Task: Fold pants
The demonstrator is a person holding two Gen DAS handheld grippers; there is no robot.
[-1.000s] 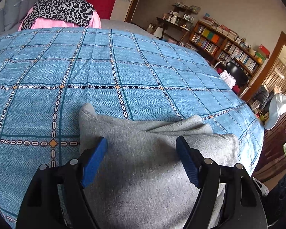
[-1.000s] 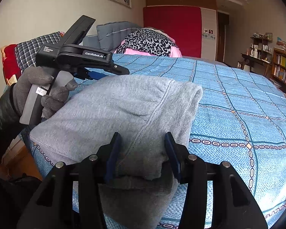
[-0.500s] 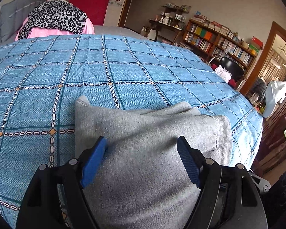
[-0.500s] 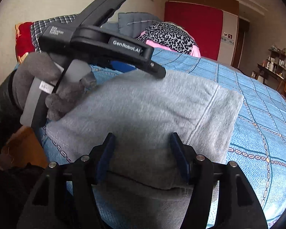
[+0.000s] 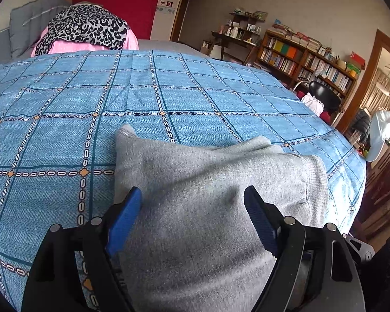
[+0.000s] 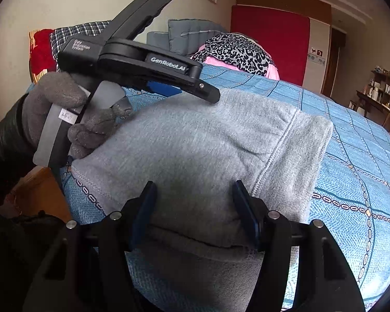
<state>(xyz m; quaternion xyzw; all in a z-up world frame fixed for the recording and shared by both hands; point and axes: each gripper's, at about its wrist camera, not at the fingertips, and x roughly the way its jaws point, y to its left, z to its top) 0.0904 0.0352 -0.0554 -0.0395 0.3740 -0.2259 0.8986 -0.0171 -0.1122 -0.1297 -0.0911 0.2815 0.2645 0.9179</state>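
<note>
Folded grey pants on blue checked bedspread | left gripper spread wide above fabric | right gripper likewise parted, gripping nothing

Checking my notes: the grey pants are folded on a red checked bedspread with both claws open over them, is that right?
Not quite: the bedspread is blue checked, not red, as the left wrist view shows. The grey pants do lie folded on it, with the left claw and right claw open over them.

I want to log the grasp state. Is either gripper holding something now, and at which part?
Nothing is held. The left gripper and the right gripper are both open, fingers spread over the folded grey pants on the bed.
</note>
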